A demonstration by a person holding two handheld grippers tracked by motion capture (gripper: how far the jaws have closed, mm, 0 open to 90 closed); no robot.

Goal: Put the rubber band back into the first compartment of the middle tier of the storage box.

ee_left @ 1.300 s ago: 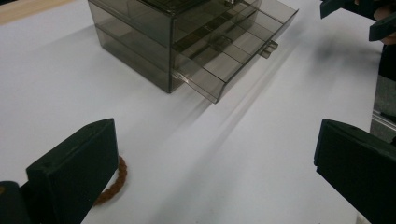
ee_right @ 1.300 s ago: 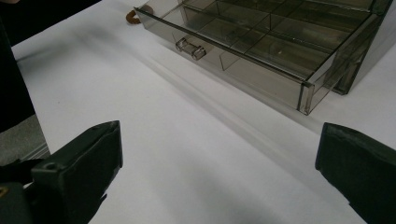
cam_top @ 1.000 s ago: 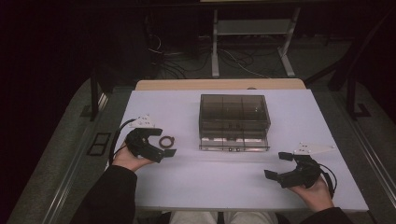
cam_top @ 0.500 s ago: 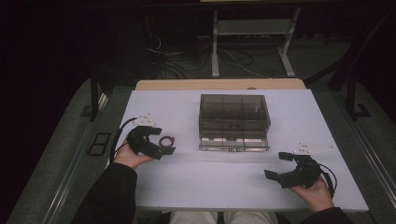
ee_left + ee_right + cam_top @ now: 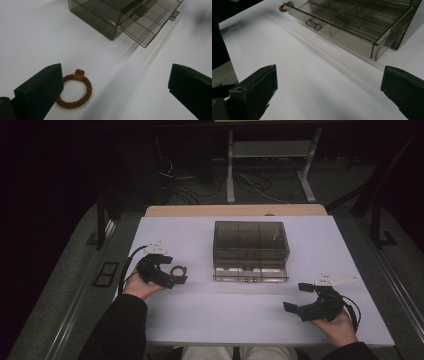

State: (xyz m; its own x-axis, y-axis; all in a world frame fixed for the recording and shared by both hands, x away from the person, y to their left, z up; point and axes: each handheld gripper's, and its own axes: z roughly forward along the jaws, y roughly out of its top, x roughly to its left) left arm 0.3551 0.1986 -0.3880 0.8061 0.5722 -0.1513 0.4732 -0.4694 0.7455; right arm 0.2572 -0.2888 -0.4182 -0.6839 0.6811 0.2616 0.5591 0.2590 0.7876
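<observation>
A brown braided ring (image 5: 75, 93) with a small square bead lies flat on the white table (image 5: 225, 315), left of a smoky clear drawer box (image 5: 250, 240). The box's bottom drawer (image 5: 250, 272) is pulled out toward me, and its compartments look empty. My left gripper (image 5: 171, 272) is open just beside the ring (image 5: 178, 269). In the left gripper view the ring lies by the left finger (image 5: 40, 92), partly behind it. My right gripper (image 5: 299, 298) rests open near the front right, apart from the box, with nothing between its fingers. The drawer handle (image 5: 313, 24) faces it.
The table's front edge runs close behind both hands. Bare tabletop lies between the grippers and in front of the drawer. Beyond the far edge are a dark floor, cables and a metal stand (image 5: 270, 165).
My left gripper has edged slightly toward the ring. The right gripper, ring and box have not moved.
</observation>
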